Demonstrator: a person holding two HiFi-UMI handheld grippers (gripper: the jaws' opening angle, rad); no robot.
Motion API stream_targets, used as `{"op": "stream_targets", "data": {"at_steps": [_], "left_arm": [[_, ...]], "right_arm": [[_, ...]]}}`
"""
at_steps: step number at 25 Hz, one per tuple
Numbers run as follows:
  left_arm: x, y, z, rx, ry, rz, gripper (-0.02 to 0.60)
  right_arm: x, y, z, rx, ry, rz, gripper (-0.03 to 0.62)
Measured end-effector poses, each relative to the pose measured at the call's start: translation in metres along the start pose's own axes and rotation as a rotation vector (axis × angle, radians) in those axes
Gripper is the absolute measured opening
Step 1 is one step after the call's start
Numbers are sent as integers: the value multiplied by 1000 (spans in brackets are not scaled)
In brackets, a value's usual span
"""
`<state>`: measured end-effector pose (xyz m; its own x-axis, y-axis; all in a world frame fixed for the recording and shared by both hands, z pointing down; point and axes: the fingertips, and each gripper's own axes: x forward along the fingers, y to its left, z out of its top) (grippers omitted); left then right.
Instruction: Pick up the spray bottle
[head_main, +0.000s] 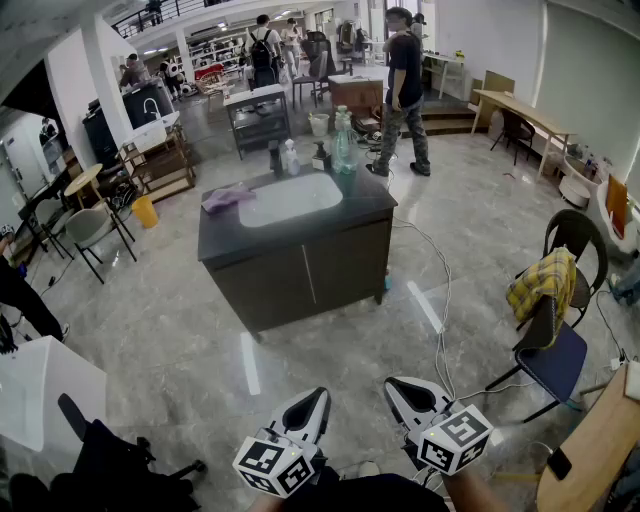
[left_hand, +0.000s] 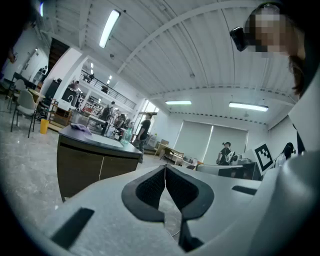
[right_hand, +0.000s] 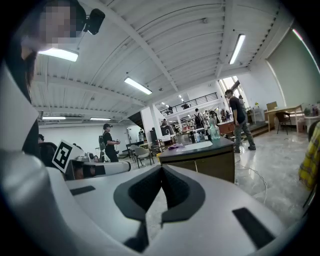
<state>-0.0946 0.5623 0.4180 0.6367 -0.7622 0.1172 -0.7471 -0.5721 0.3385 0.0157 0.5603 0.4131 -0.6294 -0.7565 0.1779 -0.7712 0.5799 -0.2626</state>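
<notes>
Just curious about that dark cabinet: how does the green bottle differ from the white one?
The green bottle is taller and see-through; the white bottle is shorter and opaque. The green bottle stands near the back right corner of the counter, the white bottle further left, behind the sink. Both stand upright.

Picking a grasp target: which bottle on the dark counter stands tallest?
The translucent green bottle at the counter's far right corner; the white bottle and dark bottle left of it are shorter.
</notes>
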Motion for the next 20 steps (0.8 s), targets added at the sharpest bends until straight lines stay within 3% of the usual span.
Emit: {"op": "stream_targets", "data": {"at_steps": [20], "left_arm": [[30, -24, -3, -6, -29, 22, 6]], "right_arm": [[-20, -32, 2, 31, -11, 34, 6]]}}
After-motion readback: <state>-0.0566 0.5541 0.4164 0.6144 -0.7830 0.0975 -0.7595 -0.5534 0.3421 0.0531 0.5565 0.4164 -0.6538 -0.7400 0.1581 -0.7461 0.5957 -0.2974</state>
